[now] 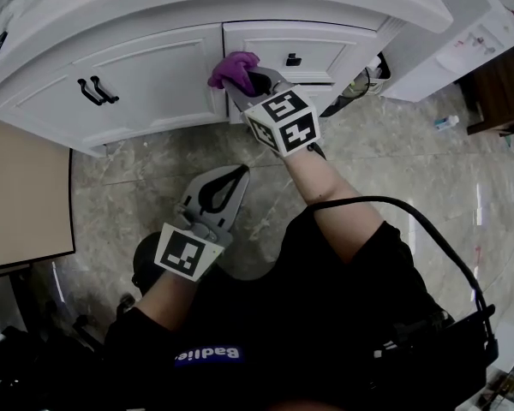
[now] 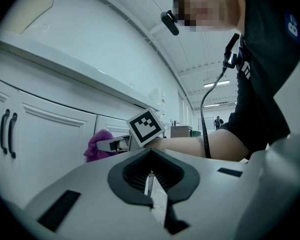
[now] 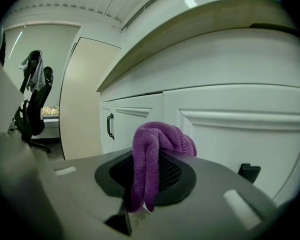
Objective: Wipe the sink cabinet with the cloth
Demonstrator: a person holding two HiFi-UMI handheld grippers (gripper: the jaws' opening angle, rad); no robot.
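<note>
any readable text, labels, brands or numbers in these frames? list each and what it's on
No text reads cleanly.
Shirt print, white letters on a blue patch: appears reversed and blurred, not readable.
Marker cubes: black-and-white square codes only, no letters or digits.
Bottle on the floor: label too small to read.
Cabinet fronts: no print.

I see bright, even indoor light on the white sink cabinet [image 1: 154, 71]. Ceiling strip lights [image 2: 214, 84] glow, and the glossy floor [image 1: 411, 157] carries pale glare streaks. Both gripper views bulge fisheye, with black corners.
</note>
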